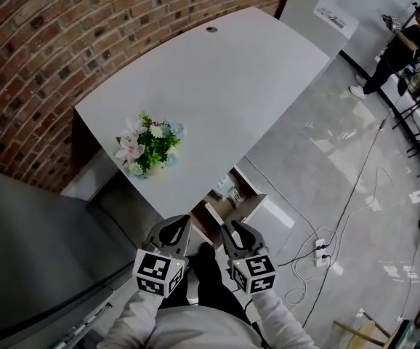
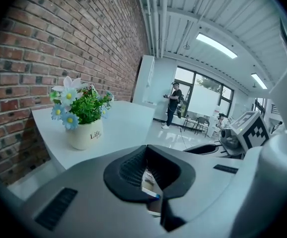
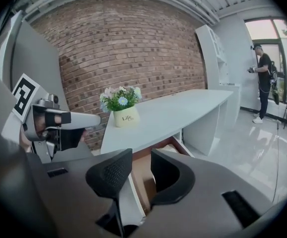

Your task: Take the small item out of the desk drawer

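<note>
The brown desk drawer (image 1: 233,198) stands pulled out under the front edge of the white desk (image 1: 217,86), with small pale items (image 1: 224,187) inside. Both grippers hover close to my body, just short of the drawer. My right gripper (image 1: 233,227) (image 3: 139,155) is open with nothing between its pads; the drawer's inside (image 3: 144,182) shows through the gap. The tips of my left gripper (image 1: 181,227) (image 2: 146,150) stand together. A small pale thing with a blue edge (image 2: 151,185) shows in the slit behind them; I cannot tell whether it is held or lies beyond.
A pot of flowers (image 1: 148,147) (image 2: 84,118) (image 3: 123,110) stands on the desk near the brick wall. On the floor to the right lie cables and a power strip (image 1: 319,251). A person (image 1: 402,46) stands far off by a white cabinet (image 1: 326,13).
</note>
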Tool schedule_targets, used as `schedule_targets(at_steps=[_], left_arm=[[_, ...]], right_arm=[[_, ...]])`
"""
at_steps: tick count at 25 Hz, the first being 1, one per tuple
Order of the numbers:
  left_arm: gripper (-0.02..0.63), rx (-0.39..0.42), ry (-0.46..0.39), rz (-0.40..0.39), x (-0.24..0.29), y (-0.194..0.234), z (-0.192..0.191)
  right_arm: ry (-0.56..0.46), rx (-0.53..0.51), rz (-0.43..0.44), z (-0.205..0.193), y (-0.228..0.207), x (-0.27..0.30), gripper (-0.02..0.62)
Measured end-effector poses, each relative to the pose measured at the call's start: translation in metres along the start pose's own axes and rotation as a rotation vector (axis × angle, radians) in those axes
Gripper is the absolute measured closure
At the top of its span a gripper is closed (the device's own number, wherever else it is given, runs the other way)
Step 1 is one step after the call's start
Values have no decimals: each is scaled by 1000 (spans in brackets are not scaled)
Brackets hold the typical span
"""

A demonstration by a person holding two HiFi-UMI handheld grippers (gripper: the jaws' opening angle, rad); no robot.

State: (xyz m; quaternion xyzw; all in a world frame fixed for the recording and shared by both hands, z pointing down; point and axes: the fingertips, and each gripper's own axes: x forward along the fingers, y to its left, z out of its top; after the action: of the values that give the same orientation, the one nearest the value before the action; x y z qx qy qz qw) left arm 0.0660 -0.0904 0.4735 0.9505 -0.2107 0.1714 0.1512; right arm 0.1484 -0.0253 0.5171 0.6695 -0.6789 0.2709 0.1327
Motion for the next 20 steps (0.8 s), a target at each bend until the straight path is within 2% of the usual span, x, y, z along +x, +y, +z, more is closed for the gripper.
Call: schedule_targets(at_steps=[10,20], left_arm=[[588,-66,36,136,2,24,-17],[588,-107,80,209,11,33,-40]], right_arm=[[156,-57,128,-29,-7,56,431],[325,-121,176,-75,-19,110,399]])
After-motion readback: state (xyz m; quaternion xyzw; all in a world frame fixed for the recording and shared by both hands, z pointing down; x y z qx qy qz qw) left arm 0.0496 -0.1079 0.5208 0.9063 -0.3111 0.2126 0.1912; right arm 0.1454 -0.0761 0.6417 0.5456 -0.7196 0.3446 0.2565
